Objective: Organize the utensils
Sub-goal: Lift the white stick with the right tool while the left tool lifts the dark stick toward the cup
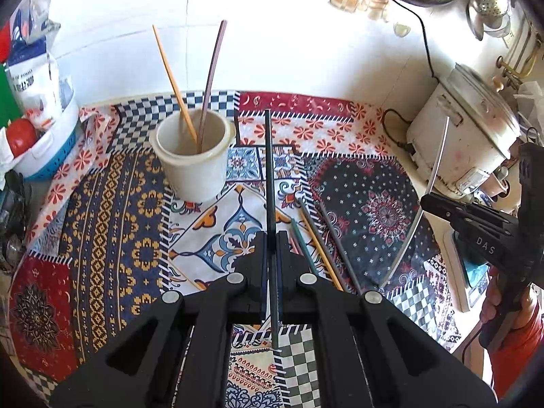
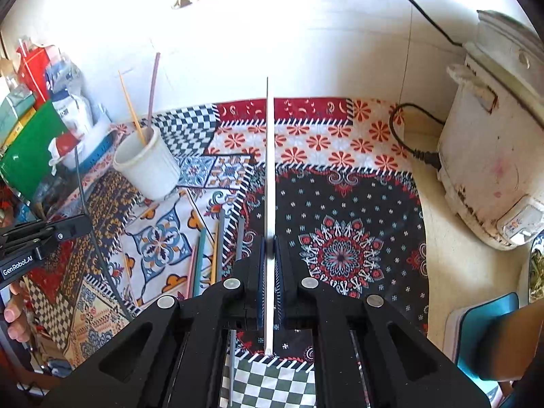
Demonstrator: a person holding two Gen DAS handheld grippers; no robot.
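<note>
So this one's maybe a third of the way through, going by how things lie. The white cup (image 1: 193, 156) at the far left of the patchwork cloth (image 1: 102, 204) already has two chopsticks standing in it: a yellow chopstick (image 1: 175, 85) and a purplish chopstick (image 1: 212, 78), both leaning against the rim.

Each gripper has one more on the way. The left gripper (image 1: 272, 248) has its jaws clenched on a dark chopstick (image 1: 268, 170), which pokes out far past the jaws and is clear of the cloth. The right gripper (image 2: 269, 255) is likewise clamped on a white chopstick (image 2: 270, 156), thin and straight, also lifted off the worktop.

Still left: a little bundle of loose chopsticks (image 1: 316, 244) lying on the cloth near the middle, between the two grippers. I can make out green, yellow, grey and a pinkish one, roughly parallel and touching or nearly so. An exact count is hard because the jaws hide their near ends.

My guess is both held sticks go into the cup next, then the bundle.
</note>
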